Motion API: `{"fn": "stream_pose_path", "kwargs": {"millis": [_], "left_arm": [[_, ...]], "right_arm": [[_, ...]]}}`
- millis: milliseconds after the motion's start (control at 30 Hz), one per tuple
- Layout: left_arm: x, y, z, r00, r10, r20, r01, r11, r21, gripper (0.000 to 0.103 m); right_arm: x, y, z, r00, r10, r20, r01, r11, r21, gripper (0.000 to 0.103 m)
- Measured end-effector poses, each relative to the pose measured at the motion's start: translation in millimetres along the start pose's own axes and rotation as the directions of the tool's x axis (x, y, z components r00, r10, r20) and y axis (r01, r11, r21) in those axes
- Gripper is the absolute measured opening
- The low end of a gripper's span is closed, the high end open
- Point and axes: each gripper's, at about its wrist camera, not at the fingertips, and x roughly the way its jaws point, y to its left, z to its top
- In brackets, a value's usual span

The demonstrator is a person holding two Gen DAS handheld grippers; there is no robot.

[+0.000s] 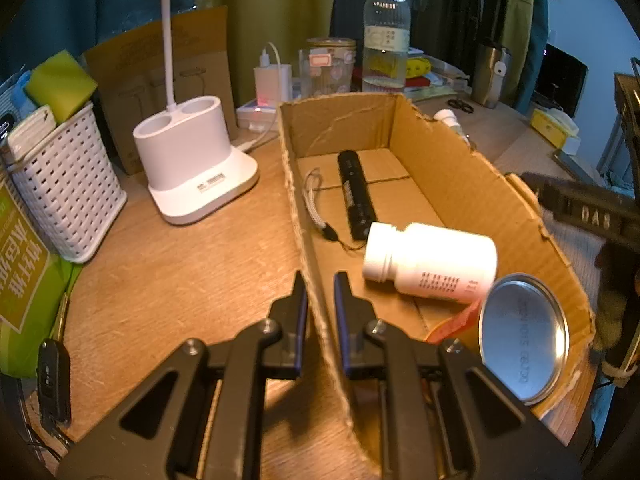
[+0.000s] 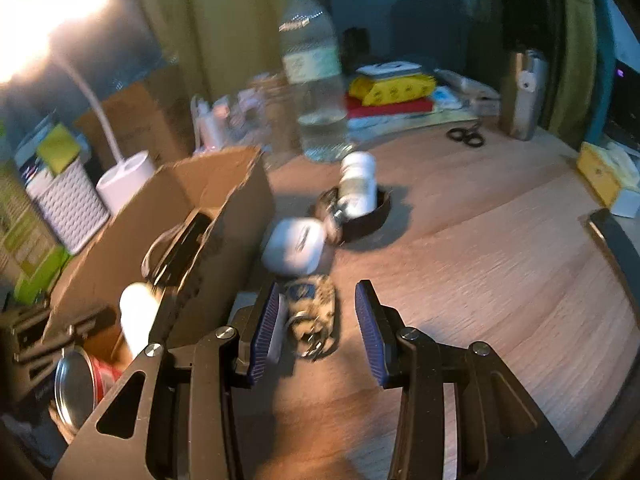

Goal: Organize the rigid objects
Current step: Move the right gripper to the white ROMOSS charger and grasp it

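Note:
A cardboard box point(image 1: 472, 184) lies on the wooden table. Inside it are a black flashlight point(image 1: 356, 196), a white pill bottle point(image 1: 432, 260) on its side and a red can with a silver lid point(image 1: 524, 336). My left gripper point(image 1: 320, 280) is shut on the box's near left wall. In the right wrist view my right gripper point(image 2: 318, 292) stands open just right of the box point(image 2: 224, 184). A camouflage-patterned key bunch point(image 2: 314, 312) lies on the table between its fingers, close to the left pad. A white earbud case point(image 2: 294, 248) lies just beyond.
A small white bottle point(image 2: 358, 182) rests on a black dish point(image 2: 376, 220). Behind stand a water bottle point(image 2: 316, 80), a steel tumbler point(image 2: 524, 92) and scissors point(image 2: 466, 136). Left of the box are a white lamp base point(image 1: 192, 160) and a white basket point(image 1: 68, 188). A car key point(image 1: 54, 380) lies near the table's edge.

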Motion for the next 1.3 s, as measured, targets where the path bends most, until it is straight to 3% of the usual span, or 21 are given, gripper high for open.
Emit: {"fn": "stream_pose_path", "kwargs": {"millis": [267,733,900,1033,1300], "left_arm": [[2.0,2.4,-0.2,1.000,0.002,-0.007,-0.002,1.000,-0.014,0.014],[1.4,5.0,0.5,1.000,-0.001,-0.009,0.001,1.000,-0.026,0.014],[1.3,4.8,0.7,1.000,-0.006,-0.008,0.006,1.000,-0.023,0.014],[3.8,6.4,1.7,1.000,-0.005,-0.020,0.005,0.999,-0.034,0.015],[3.9,5.7,1.3,1.000,-0.003,-0.018,0.002,0.999,-0.039,0.015]], "right_arm": [[9.8,20.8,-13.2,0.994,0.086,-0.066,-0.091,0.994,-0.067,0.042],[14.0,23.5,-13.4,0.991,0.111,-0.068,-0.118,0.987,-0.105,0.042],[13.3,15.9,-12.3,0.995,0.083,-0.061,-0.088,0.993,-0.083,0.043],[7.7,31.2,-14.2,0.985,0.150,-0.080,-0.160,0.978,-0.135,0.041],[18.8,33.7,-15.2,0.984,0.139,-0.116,-0.153,0.980,-0.124,0.041]]}}
